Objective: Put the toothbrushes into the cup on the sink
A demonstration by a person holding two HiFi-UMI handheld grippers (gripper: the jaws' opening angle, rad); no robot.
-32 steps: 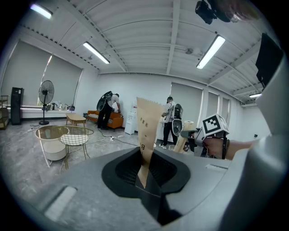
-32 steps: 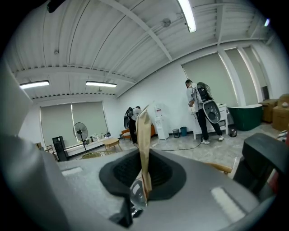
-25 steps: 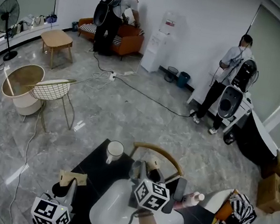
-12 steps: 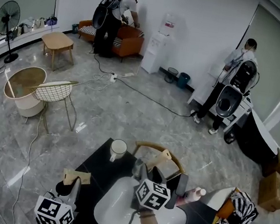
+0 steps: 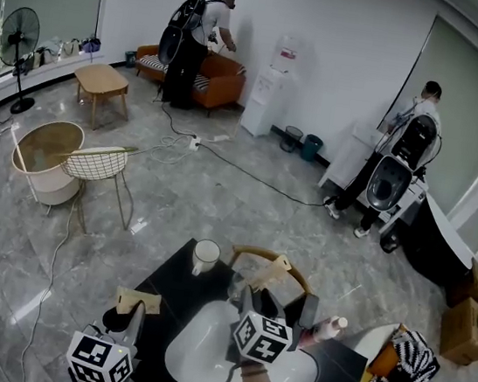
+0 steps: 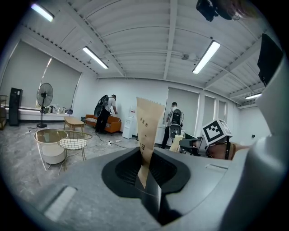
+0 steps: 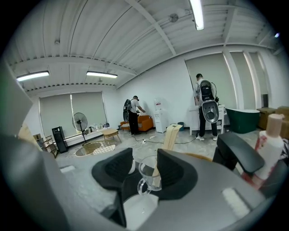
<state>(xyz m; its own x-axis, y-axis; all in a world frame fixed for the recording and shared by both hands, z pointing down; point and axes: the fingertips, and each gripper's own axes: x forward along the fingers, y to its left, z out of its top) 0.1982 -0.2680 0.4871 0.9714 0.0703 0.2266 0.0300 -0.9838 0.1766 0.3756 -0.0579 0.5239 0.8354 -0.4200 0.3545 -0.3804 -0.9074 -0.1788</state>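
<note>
The left gripper (image 6: pixel 145 168) has its jaws pinched narrow on a flat brown paper-wrapped toothbrush (image 6: pixel 149 128). It stands upright above them, kept ready for its turn, I'd say. The right gripper (image 7: pixel 144 166) has just been spreading its jaws wide. Just ahead of their gap, on the black desk (image 5: pixel 171 284), a clear glass handled cup (image 7: pixel 149 178) stands untouched. A second paper-wrapped toothbrush (image 7: pixel 170 135) leans out of it, apparently delivered.
</note>
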